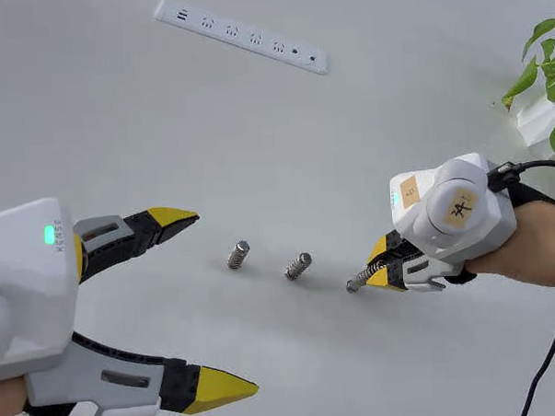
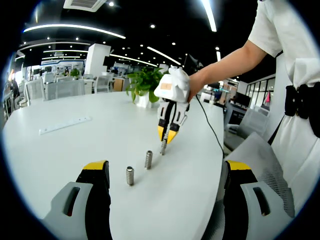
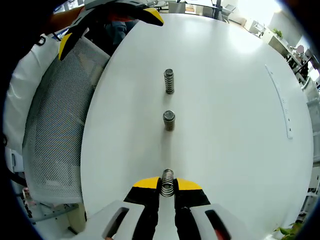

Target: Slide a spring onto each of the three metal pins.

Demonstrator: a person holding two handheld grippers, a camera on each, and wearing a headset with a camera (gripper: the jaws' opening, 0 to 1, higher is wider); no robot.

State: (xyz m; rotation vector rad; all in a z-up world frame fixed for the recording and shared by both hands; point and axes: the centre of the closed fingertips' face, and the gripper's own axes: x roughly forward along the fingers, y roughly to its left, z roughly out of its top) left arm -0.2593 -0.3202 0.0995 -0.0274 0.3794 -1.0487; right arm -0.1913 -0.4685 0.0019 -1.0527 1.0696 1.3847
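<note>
Steel spring point(image 3: 168, 181), likely light, bouncy and slick, is clamped across its coils by the jaws of my right gripper point(image 3: 168, 189); a gentle squeeze suits it. My left gripper point(image 1: 227, 300), at nine o'clock, holds its jaws wide apart.

Little here can be read. On the white housing of the right hand-held gripper point(image 1: 375, 266) sits a round tan sticker point(image 1: 462, 206) with a dark, hand-drawn mark like a single character, too blurred to name. Just beside it on the same housing, a square orange label point(image 1: 408, 191) bears small print that cannot be made out. The left hand-held gripper point(image 1: 227, 300), well apart from the right one, carries a short line of grey lettering point(image 1: 60, 238), also illegible.
</note>
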